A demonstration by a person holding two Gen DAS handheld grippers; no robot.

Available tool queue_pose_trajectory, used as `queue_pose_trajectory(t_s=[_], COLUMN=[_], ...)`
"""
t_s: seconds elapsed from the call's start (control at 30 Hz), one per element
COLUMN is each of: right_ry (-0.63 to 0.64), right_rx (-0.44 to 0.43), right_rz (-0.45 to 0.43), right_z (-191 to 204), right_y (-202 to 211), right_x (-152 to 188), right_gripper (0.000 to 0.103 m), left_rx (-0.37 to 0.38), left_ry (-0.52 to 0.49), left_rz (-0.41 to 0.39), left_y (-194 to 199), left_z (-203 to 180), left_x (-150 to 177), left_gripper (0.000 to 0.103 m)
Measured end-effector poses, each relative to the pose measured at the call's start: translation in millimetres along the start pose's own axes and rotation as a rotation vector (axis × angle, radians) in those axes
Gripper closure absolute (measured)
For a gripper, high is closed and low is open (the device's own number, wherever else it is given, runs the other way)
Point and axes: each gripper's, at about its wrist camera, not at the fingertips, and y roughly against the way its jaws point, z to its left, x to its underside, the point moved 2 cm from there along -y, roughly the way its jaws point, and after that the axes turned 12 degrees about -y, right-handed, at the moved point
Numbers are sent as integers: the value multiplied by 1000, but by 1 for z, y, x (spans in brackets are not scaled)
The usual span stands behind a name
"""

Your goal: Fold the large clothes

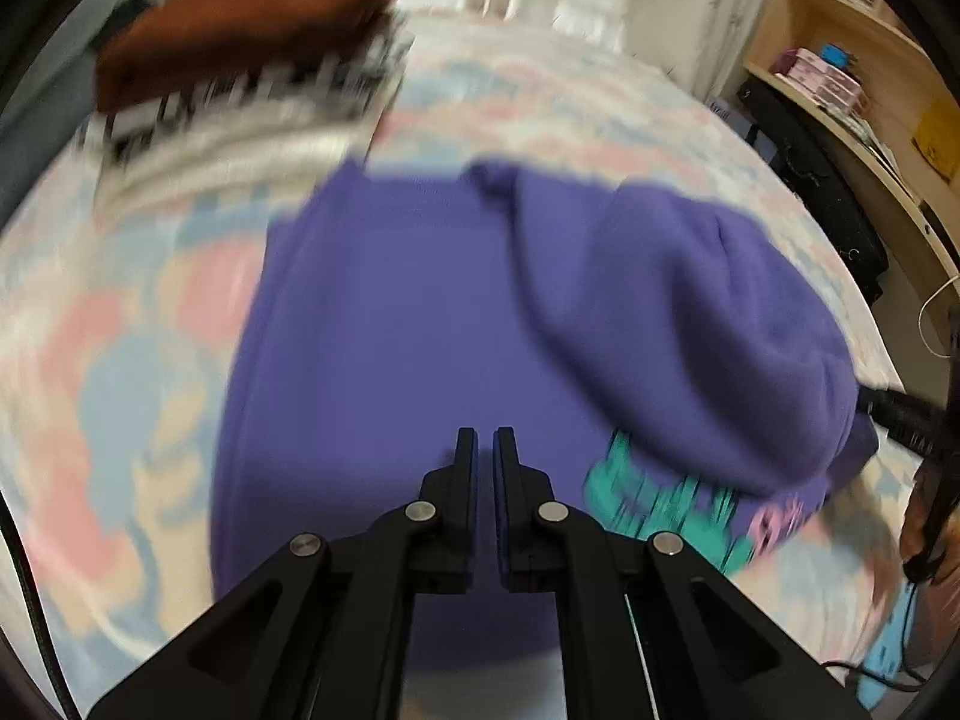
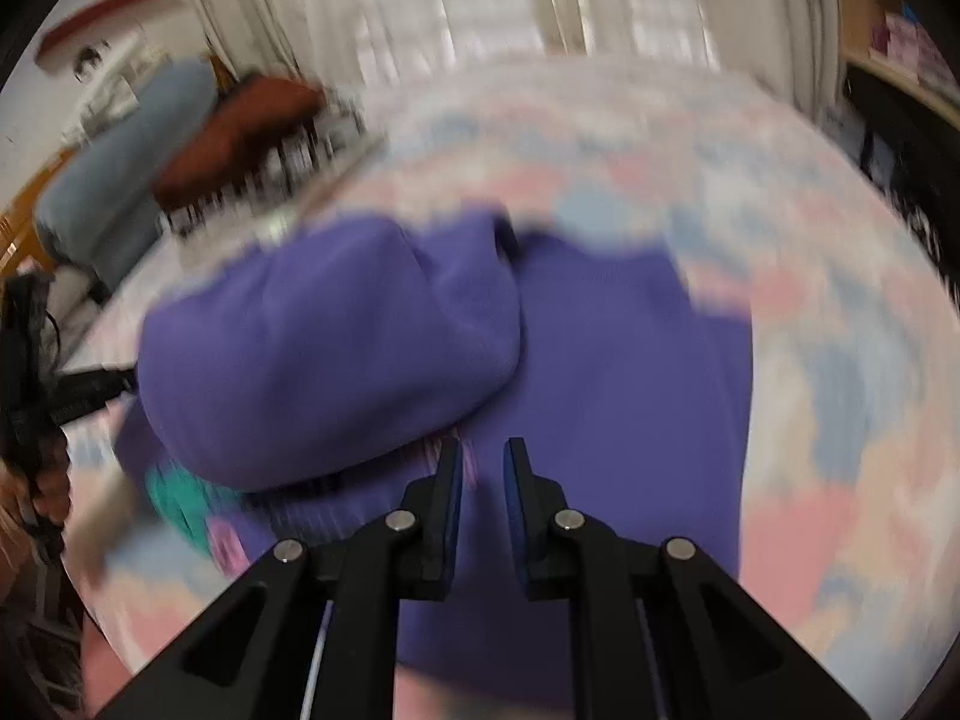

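Purple fleece sweatshirt [image 1: 384, 312]: lies on the bed with the pink and blue patterned sheet [image 1: 120, 360], one side already flopped over into a puffy hump [image 1: 690, 324].
Left tongs [image 1: 486, 450]: above the flat purple part, almost pinched together, holding nothing.
Right tongs [image 2: 483, 462]: above the cloth too, a small gap, holding nothing.
Worry: the hump is thick and soft, so it may roll back open.
Another worry: a grab could catch only the top layer, and the fold would go crooked.
Stack of folded clothes with a brown top [image 1: 240, 30]: far end of the bed, safely apart.
Blur: both views are smeary, so edges are hard to see.
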Motion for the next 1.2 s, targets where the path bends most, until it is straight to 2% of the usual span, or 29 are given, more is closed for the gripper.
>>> queue_pose_trajectory(t_s=[0.1,0.13,0.17,0.27,0.4,0.5,0.67,0.83,0.97,1.0,1.03,1.07,1.1,1.13,1.17,1.2], right_ry=[-68,-88,-103,-146,-215,-235,-302,-420,-461,-460,-459,-456,-452,-450,-459,-472], right_rx=[-38,-55,-71,-128,-247,-308,-425,-488,-512,-497,-487,-461,-419,-386,-370,-352], right_rz=[69,79,83,68,53,32,22,24,-27,-45,-58,-68,-72,-67,-35,-21], right_z=[-20,-23,-26,-26,-17,-6,5,4,9,13,15,19,22,24,26,27], right_y=[-1,2,5,16,21,17,-3,-39,-51,-51,-51,-51,-50,-50,-50,-49], right_x=[35,42,47,59,55,48,32,13,6,5,5,4,3,0,-3,-5], right_gripper=[89,85,74,53,52,45,44,43,37,37,38,45,52,78,86,86], left_rx=[63,94,120,200,290,358,471,532,534,522,512,499,453,399,329,274], left_ry=[37,46,53,75,103,130,228,325,379,385,389,392,403,412,415,412], left_rz=[-6,-18,-34,-87,-132,-139,-137,-184,-226,-238,-250,-250,-234,-212,-174,-136], left_y=[7,11,14,27,24,12,-21,-49,-56,-54,-53,-52,-49,-46,-39,-35], left_z=[7,8,9,1,-8,-17,-23,-18,-21,-23,-25,-28,-30,-33,-38,-40], left_x=[25,30,33,36,27,21,12,3,-2,-1,-4,-6,-9,-12,-14,-16], left_gripper=[90,83,76,58,54,53,52,49,49,52,74,92,93,95,96,97])
